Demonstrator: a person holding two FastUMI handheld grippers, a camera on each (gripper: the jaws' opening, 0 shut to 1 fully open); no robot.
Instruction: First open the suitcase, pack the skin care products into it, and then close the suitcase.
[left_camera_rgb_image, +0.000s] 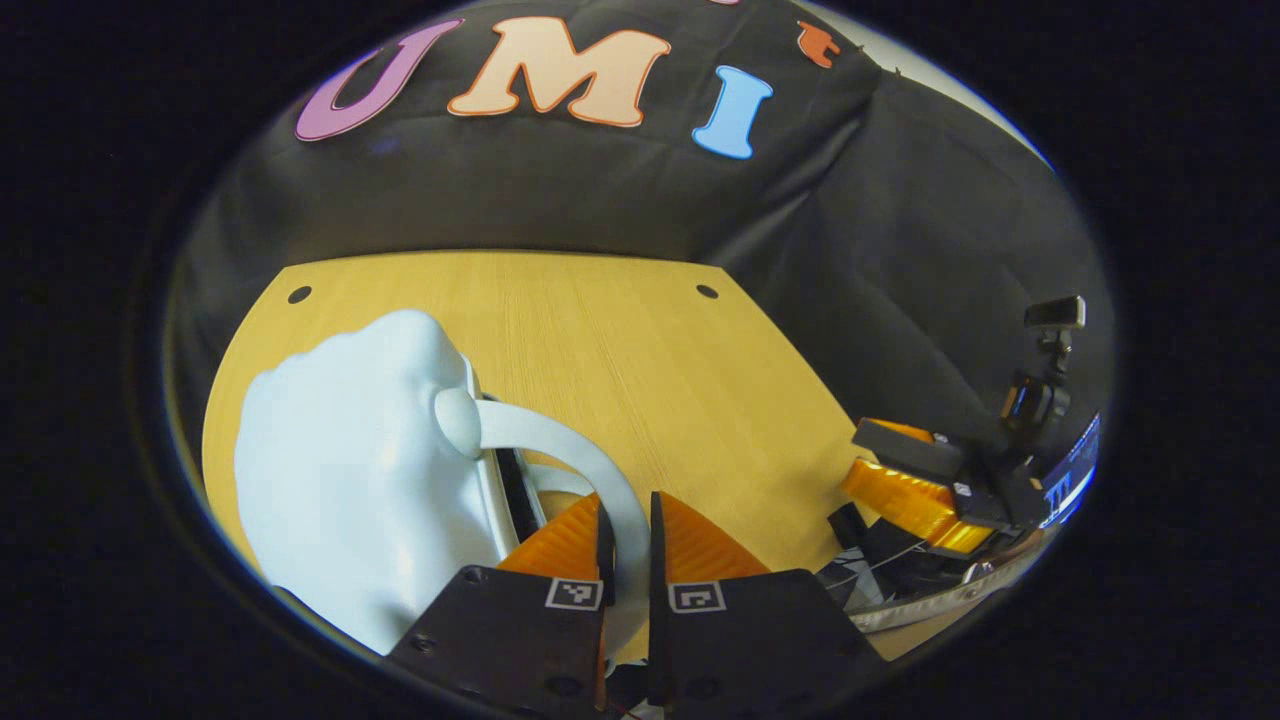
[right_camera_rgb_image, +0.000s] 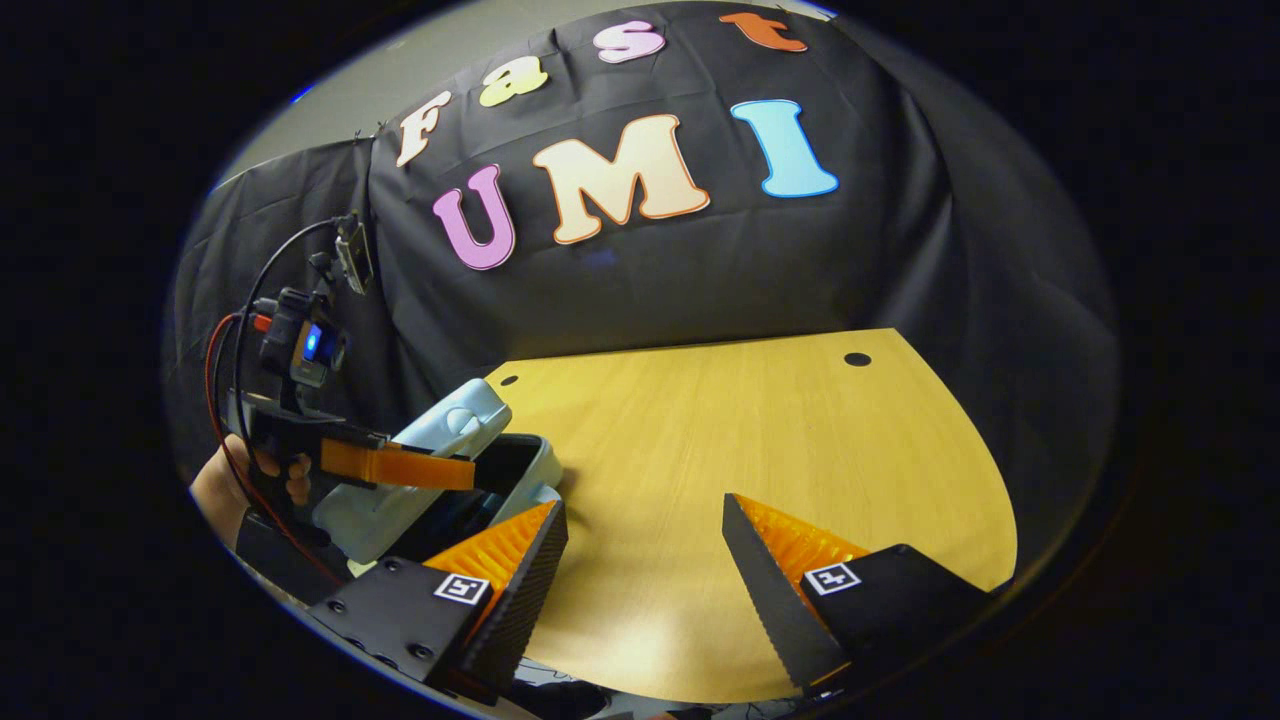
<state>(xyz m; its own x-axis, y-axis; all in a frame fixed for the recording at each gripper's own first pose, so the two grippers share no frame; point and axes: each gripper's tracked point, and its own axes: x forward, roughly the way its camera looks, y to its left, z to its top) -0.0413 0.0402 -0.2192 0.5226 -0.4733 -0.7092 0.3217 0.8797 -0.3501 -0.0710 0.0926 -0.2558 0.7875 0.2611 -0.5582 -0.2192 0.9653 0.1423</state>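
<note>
— So where does the left gripper (left_camera_rgb_image: 628, 545) sit?

— Low over the table (left_camera_rgb_image: 620, 340), its two orange fingers (left_camera_rgb_image: 560, 540) drawn narrow on the white handle (left_camera_rgb_image: 590, 465) of the suitcase (left_camera_rgb_image: 350, 480), one pad on each side of the arc. In the right gripper view a hand (right_camera_rgb_image: 225, 485) holds that gripper (right_camera_rgb_image: 400, 465) from behind, reaching level toward the case.

— And the right one?

— The right gripper (right_camera_rgb_image: 645, 545) hangs with its fingers spread wide, nothing between them, bare wood ahead. In the left gripper view it shows off to the right (left_camera_rgb_image: 920, 490), near the table's near edge.

— How much room is there?

— Plenty. Ahead of both grippers the tabletop runs clear to the far edge, where two small holes (left_camera_rgb_image: 707, 291) mark the corners, and the black cloth (left_camera_rgb_image: 560, 190) rises behind. The case stays at the left side of the table, close to its near edge.

— Which way does the case lie?

— The pale blue lid (right_camera_rgb_image: 430, 460) is tilted up, partly open, with the dark inside (right_camera_rgb_image: 500, 470) showing below it. From the right gripper its long axis runs up and away, slanting toward the far left corner. The handle arcs out toward the left gripper.
</note>
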